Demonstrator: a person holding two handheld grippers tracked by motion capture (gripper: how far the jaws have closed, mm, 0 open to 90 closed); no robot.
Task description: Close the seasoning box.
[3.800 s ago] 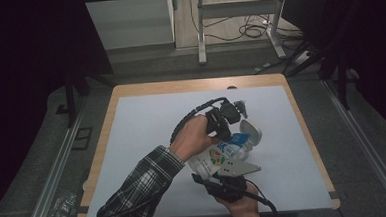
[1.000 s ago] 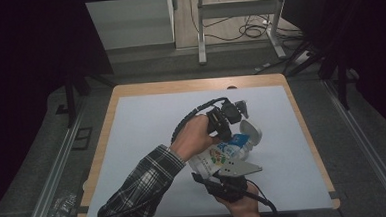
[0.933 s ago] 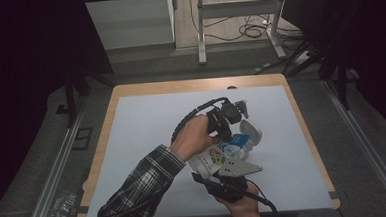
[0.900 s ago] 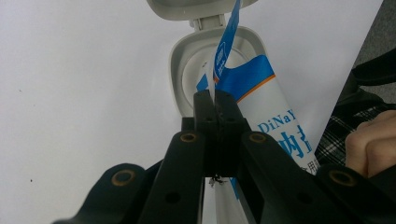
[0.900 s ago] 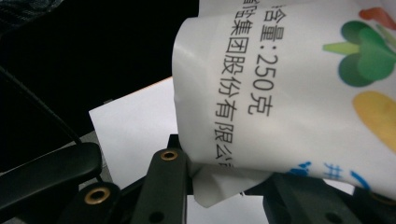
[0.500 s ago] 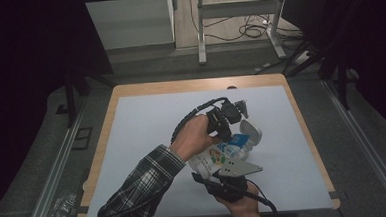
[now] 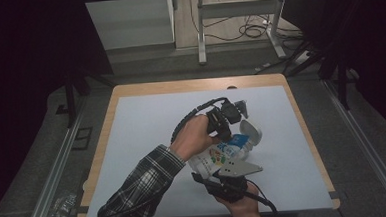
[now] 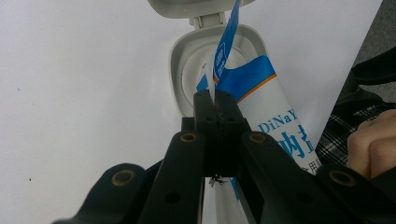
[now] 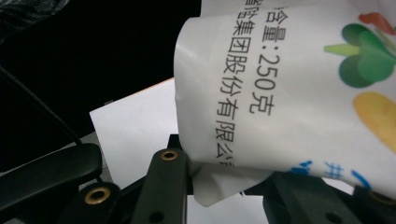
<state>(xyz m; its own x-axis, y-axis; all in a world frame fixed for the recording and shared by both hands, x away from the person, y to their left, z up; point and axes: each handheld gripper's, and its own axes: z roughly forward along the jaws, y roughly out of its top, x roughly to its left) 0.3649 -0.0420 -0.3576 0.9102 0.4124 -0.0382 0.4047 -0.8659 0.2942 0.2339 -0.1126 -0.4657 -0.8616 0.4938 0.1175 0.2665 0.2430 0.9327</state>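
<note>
Two tools grip pouch point(image 7: 218, 157), btm edge hidden, txt cut off

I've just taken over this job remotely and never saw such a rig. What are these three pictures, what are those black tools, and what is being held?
A person works at a table with a hand-held two-jaw gripper in each hand. The high view looks down from above; the other two come from cameras riding on each gripper. The left gripper is shut on the blue pull tab at the open flip lid of a white printed pack. The right gripper is clamped on the pack's bottom edge, near the person.
</note>
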